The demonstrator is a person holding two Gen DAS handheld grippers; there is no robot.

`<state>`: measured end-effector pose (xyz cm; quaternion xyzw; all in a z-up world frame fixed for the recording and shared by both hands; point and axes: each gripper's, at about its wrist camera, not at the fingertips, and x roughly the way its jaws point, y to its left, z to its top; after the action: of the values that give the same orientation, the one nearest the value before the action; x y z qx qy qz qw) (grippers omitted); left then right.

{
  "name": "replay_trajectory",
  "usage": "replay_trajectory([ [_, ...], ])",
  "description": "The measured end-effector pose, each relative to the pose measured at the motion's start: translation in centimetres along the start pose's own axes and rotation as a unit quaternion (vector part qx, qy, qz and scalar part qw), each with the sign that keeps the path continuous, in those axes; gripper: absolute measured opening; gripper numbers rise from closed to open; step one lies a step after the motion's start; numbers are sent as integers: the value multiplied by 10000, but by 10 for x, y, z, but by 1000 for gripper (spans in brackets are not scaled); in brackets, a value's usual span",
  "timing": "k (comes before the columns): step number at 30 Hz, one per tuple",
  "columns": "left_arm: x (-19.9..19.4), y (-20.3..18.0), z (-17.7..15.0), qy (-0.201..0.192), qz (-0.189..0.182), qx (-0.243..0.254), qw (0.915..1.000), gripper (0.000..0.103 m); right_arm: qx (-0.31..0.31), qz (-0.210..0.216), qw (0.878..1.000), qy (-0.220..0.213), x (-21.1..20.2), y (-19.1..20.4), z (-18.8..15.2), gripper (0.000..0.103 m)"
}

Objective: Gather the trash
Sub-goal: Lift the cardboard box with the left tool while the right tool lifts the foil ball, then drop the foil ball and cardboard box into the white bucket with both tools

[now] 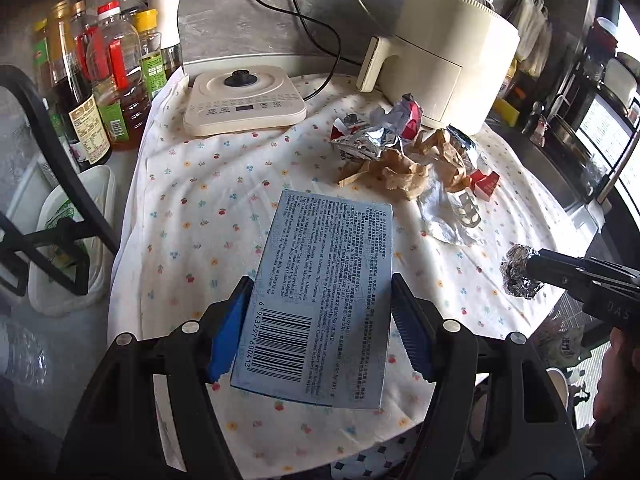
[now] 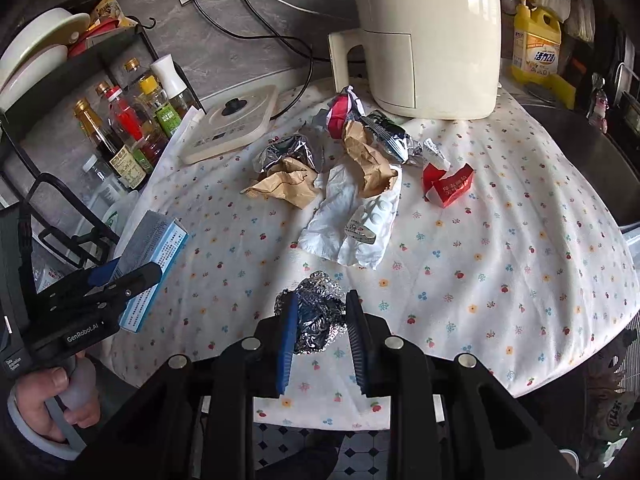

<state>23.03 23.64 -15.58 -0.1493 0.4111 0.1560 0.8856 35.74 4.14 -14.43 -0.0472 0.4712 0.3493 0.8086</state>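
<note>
- While both hands hang over the floral tablecloth (image 1: 192, 184), each gripper has trash in it.
- Left gripper (image 1: 320, 312): jaws clamped on a flat pale-blue medicine box (image 1: 320, 280), barcode side up, blue pads (image 1: 226, 332) pressing its two long edges; box is lifted off the cloth, near the table's left edge.
- From the right wrist view the same box (image 2: 154, 256) shows at the left, tilted, and a hand (image 2: 48, 396) grips the handle below it.
- Right gripper (image 2: 320, 320): jaws closed on a crumpled foil ball (image 2: 320, 312), narrow gap, foil bulging past the fingertips; ball is over the near part of the table.
- Foil ball (image 1: 520, 276) also shows in the left wrist view, at the right, at the tip of the black fingers.
- Remaining trash sits mid-table, well apart from both grippers: crumpled brown paper (image 2: 288, 184), white tissue (image 2: 340, 216) with a blister pack (image 2: 376, 216) on it, silver foil wrapper (image 1: 368, 140), red carton scrap (image 2: 448, 184).
- Cream air fryer (image 2: 432, 36) stands behind the pile, at the back of the table.
- Cream induction cooker (image 1: 244, 100) back left, flat on the cloth.
- Oil and sauce bottles (image 1: 108, 76) clustered left of the table.
- Yellow dish-soap bottle (image 2: 536, 44) right of the fryer.
- White bin (image 1: 72, 240) beside the table, lower left; its contents are unclear.
</note>
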Motion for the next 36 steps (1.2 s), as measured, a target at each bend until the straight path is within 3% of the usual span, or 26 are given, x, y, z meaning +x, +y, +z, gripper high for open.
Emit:
replay_trajectory([
  [5,-17,-37,-16,18,5,33,10000,68,57,-26,9999,-100,-36,-36,-23,24],
  [15,-19,-164,-48,172,-644,693,9954,68,943,-535,9939,-222,-113,-150,-95,25],
  [24,-9,-285,-95,570,-1332,1579,9768,68,2097,-1135,9708,-251,-172,-260,-190,25],
  [29,-5,-338,-125,805,-1605,1953,9642,68,2545,-1368,9571,-208,-194,-301,-236,25],
  [31,-5,-359,-136,874,-1688,2064,9598,68,2651,-1435,9533,-173,-201,-314,-250,27],
  [32,-5,-369,-141,903,-1722,2102,9581,68,2689,-1448,9521,-142,-203,-319,-257,36],
  [33,-6,-377,-146,922,-1756,2134,9566,68,2715,-1478,9509,-143,-205,-323,-262,52],
  [36,-8,-399,-161,975,-1834,2197,9532,68,2703,-1572,9497,-164,-215,-334,-277,57],
])
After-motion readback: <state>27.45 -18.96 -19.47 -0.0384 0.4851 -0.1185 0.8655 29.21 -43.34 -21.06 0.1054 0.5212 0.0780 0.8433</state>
